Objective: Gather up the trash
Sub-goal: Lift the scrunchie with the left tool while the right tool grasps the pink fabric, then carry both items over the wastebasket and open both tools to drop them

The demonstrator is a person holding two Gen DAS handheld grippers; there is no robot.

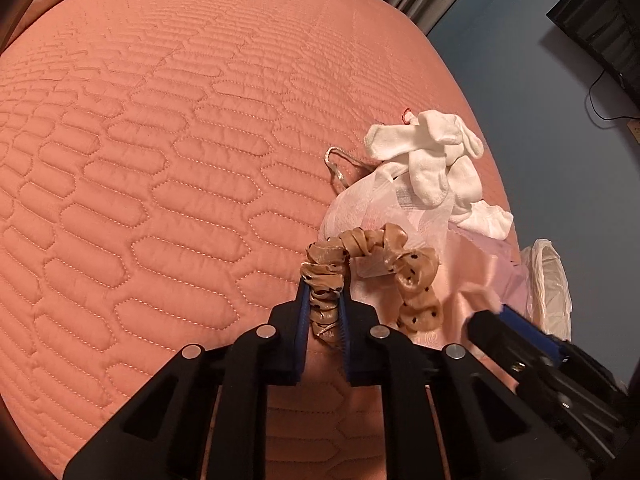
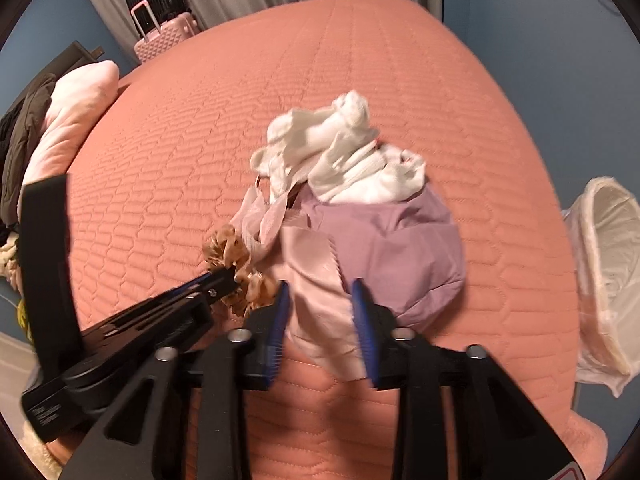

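My left gripper (image 1: 325, 286) is shut on a tan dotted scrunchie (image 1: 372, 276), at the near edge of a pile on the pink quilted bed (image 1: 160, 140). It also shows in the right wrist view (image 2: 230, 276), with the scrunchie (image 2: 224, 246) in its tips. The pile holds white socks (image 1: 432, 152), a sheer white pouch (image 1: 360, 208), a mauve cloth (image 2: 392, 248) and a pale pink satin cloth (image 2: 316, 280). My right gripper (image 2: 320, 292) is open, its jaws on either side of the satin cloth. A white-lined bin (image 2: 608, 264) stands beside the bed at right.
A pink pillow (image 2: 68, 120) and dark clothing (image 2: 24, 132) lie at the bed's left. A pink and black suitcase (image 2: 160, 12) stands by grey curtains. The bin also shows in the left wrist view (image 1: 548, 280). The bed edge runs close on the right.
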